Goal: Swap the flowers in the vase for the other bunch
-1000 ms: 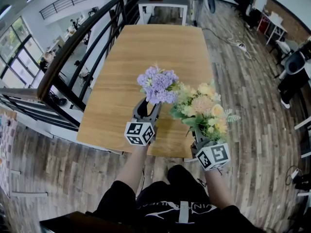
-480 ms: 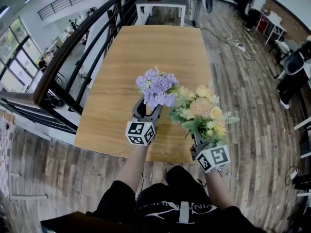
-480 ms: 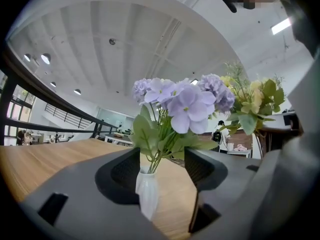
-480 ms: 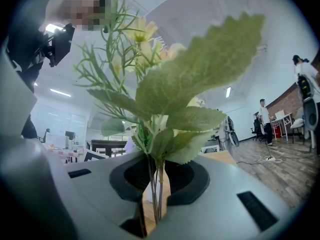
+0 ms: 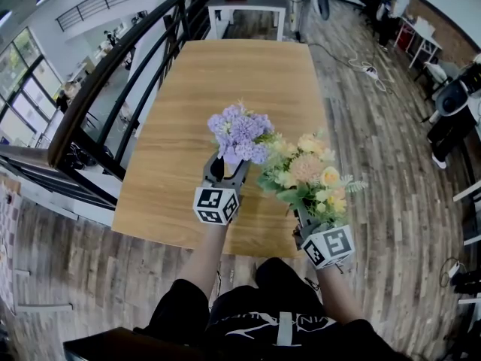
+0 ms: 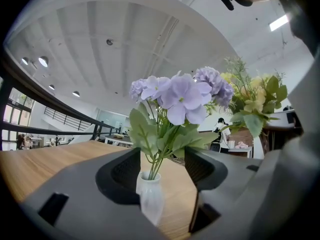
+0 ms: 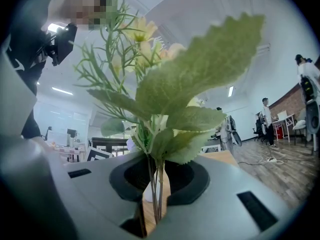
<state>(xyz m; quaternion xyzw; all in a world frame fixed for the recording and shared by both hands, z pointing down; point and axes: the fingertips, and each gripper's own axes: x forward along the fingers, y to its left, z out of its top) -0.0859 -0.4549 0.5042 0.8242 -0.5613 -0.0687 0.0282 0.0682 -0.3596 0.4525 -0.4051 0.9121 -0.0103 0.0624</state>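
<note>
This is an open office floor with plank boards, and a long pale wooden counter runs beside a black metal railing. A person stands at the near end of the counter with a gripper in each hand.

The swap looks only partly settled. The bunch of lilac-purple artificial flowers stands in the small white narrow-necked ceramic vase. The bunch of yellow and peach flowers with green leaves is out of the vase, up in the air just to the right. I cannot tell which bunch is meant to end up in the vase. If it is the yellow one, the purple bunch has yet to come out and the yellow go in.

The left gripper has its jaws spread wide. The vase stands on the counter between them, with a gap to the pad on each side. The right gripper has its jaws closed tight on the thin green stems of the yellow bunch, holding it upright.
</note>
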